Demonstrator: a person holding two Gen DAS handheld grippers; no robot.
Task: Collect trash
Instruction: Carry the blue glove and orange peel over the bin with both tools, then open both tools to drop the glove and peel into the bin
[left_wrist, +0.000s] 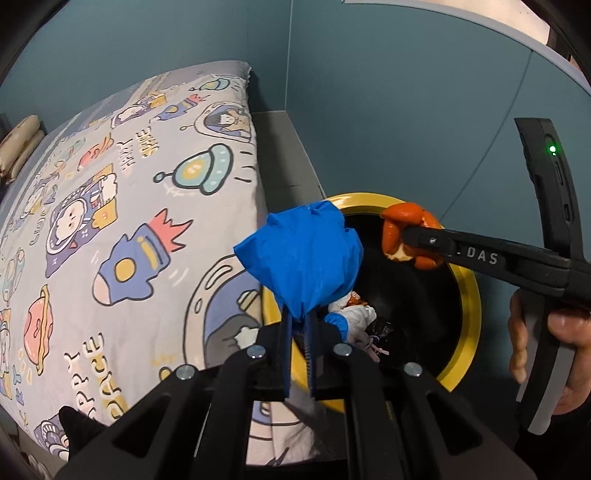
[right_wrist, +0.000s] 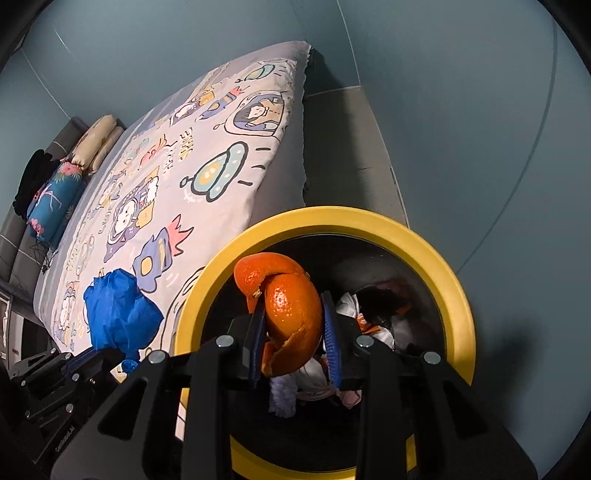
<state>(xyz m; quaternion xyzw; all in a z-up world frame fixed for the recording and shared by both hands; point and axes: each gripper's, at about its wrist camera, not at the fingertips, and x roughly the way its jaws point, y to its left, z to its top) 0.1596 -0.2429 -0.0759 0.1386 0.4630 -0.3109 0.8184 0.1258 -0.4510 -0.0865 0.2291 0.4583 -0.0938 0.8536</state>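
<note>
While both hands hang over the bin, each gripper carries one bit of trash. Far left: the bed (left_wrist: 110, 229) with a cartoon space-print cover, its near corner butting against the bin's rim; pillows (right_wrist: 96, 142) sit at the far edge by the headboard. Next, the left gripper (left_wrist: 299, 325), jaws pinched nearly closed on the bunched neck of a blue wrapper (left_wrist: 303, 258), which balloons above the fingertips. It sits over the bin's left rim, half above the bed corner, so I'd judge it isn't fully over the opening yet. Pinching the neck keeps the crumpled sheet from unfolding. Then the yellow-rimmed bin (right_wrist: 436, 258), black inside, standing on the floor between the bed corner and the blue wall (left_wrist: 406, 110). White tissue, something dark and orange scraps already lie at the bottom. Right: the right gripper (right_wrist: 295, 325), jaws clamped on a curled orange peel (right_wrist: 291, 306), pads pressing its two sides, peel held well inside the rim circle, above the open mouth. Looks placed for a straight drop. A hand (left_wrist: 546, 343) grips that tool's handle at the right edge of the left-wrist view. Judgement: drop stage, the peel ready first; the wrapper needs a nudge toward the bin centre or it may land on the bed cover.
</note>
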